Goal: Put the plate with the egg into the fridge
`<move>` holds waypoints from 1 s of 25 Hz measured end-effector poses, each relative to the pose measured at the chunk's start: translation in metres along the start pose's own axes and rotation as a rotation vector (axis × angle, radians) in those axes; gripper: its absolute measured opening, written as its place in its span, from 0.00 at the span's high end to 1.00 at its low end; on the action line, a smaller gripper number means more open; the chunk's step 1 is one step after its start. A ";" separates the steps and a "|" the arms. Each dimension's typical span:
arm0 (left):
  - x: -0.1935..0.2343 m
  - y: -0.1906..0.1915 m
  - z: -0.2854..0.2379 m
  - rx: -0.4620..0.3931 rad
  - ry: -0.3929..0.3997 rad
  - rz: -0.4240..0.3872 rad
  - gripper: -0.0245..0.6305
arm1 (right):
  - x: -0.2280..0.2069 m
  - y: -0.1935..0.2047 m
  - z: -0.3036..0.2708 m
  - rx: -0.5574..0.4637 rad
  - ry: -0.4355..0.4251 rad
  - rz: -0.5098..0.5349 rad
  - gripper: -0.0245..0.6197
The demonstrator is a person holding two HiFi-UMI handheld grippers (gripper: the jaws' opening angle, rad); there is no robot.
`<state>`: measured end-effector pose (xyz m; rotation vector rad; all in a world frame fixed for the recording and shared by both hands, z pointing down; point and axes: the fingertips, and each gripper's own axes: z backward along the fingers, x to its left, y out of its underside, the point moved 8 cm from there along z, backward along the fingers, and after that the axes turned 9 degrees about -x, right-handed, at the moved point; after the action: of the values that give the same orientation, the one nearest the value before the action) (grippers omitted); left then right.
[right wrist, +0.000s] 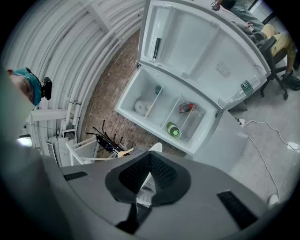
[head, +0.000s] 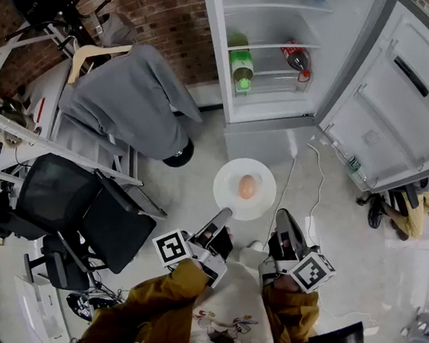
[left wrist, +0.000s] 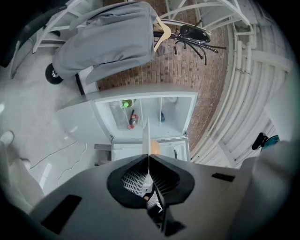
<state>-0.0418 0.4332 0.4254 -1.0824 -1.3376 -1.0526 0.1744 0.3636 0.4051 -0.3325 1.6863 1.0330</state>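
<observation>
The plate (head: 233, 173), egg (head: 248, 186) near its middle, is held level above the floor (head: 200, 165), just short of the open fridge (head: 270, 113). The left tongs (head: 223, 216) pinch the near-left rim and the right tongs (head: 281, 216) the near-right rim, both clamped narrow on the thin edge. The fridge door (head: 404, 103) is swung wide to the right. Between the plate's far edge and the fridge front there is floor and a white cable (head: 317, 178). An office chair (head: 92, 215) stands well off to the left. A green bottle (head: 241, 69) lies on a shelf.
</observation>
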 end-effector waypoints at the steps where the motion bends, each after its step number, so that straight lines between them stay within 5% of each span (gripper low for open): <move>1: -0.001 0.000 -0.001 0.000 0.003 0.001 0.95 | 0.000 -0.001 0.000 0.003 0.003 0.007 0.95; 16: 0.003 0.005 0.001 0.012 -0.006 0.022 0.95 | -0.004 0.007 0.006 0.021 0.028 -0.032 0.95; 25: 0.003 0.029 -0.010 0.013 -0.022 0.015 0.95 | -0.008 -0.004 0.010 0.064 -0.068 -0.059 0.95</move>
<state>-0.0114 0.4292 0.4290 -1.0948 -1.3503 -1.0224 0.1865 0.3670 0.4099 -0.3001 1.6353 0.9347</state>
